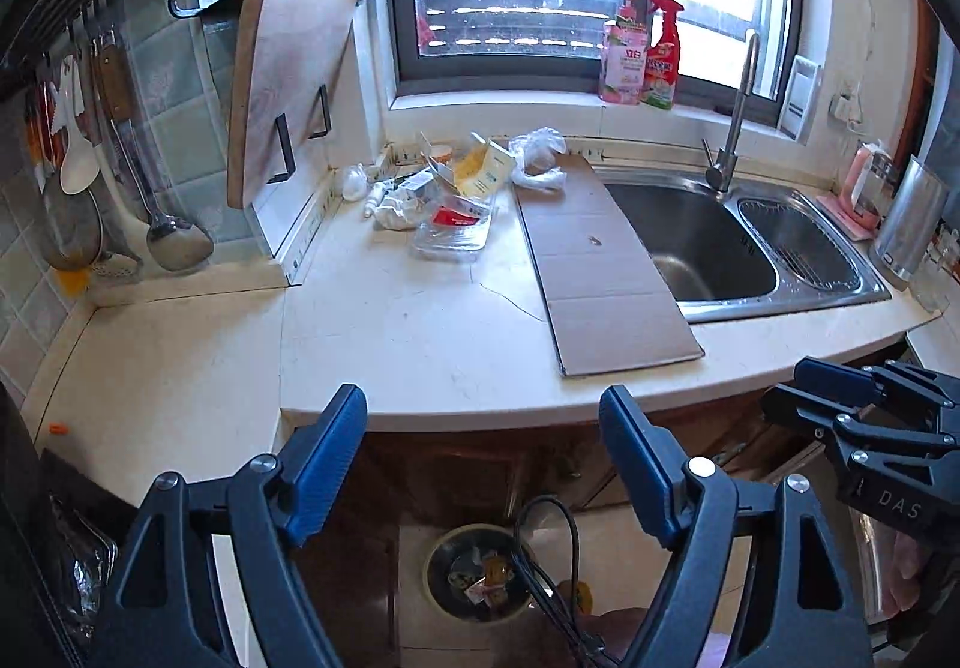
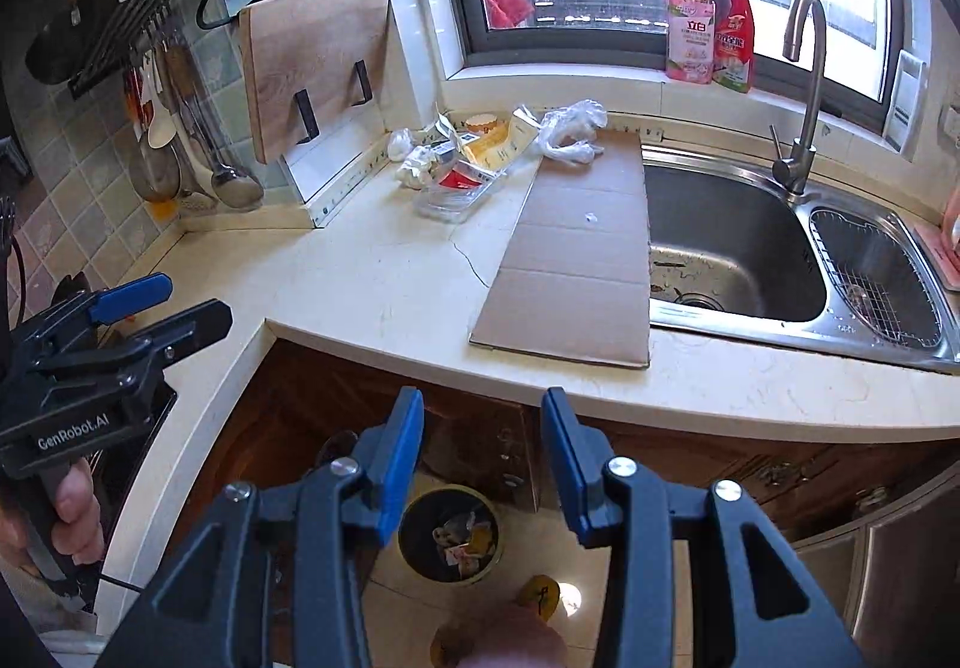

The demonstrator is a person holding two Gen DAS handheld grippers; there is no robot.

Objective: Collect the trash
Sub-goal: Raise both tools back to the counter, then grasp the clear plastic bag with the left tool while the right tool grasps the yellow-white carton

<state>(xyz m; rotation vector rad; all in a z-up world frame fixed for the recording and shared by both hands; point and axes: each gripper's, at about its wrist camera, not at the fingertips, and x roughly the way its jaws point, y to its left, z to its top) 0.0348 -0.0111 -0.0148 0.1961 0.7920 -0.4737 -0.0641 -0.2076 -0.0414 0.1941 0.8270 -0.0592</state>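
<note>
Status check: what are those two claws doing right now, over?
Both claws empty, left claw open, right claw open. Trash pile on counter. Bin below. Path clear.

I'm seeing both wrist cameras looking steeply down from before the counter [image 1: 420, 344]. They're sharing the sink [image 2: 720, 242], window and bin [image 1: 474, 572] (right view nearer).

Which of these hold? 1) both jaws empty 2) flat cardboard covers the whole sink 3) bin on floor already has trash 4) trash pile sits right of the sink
1) True: left gripper and right gripper hold nothing.
2) False: the flat brown cardboard sheet lies beside the steel sink, overlapping only its left edge.
3) True: the round floor bin holds scraps.
4) False: the pile of wrappers and plastic sits left of the sink.
</note>
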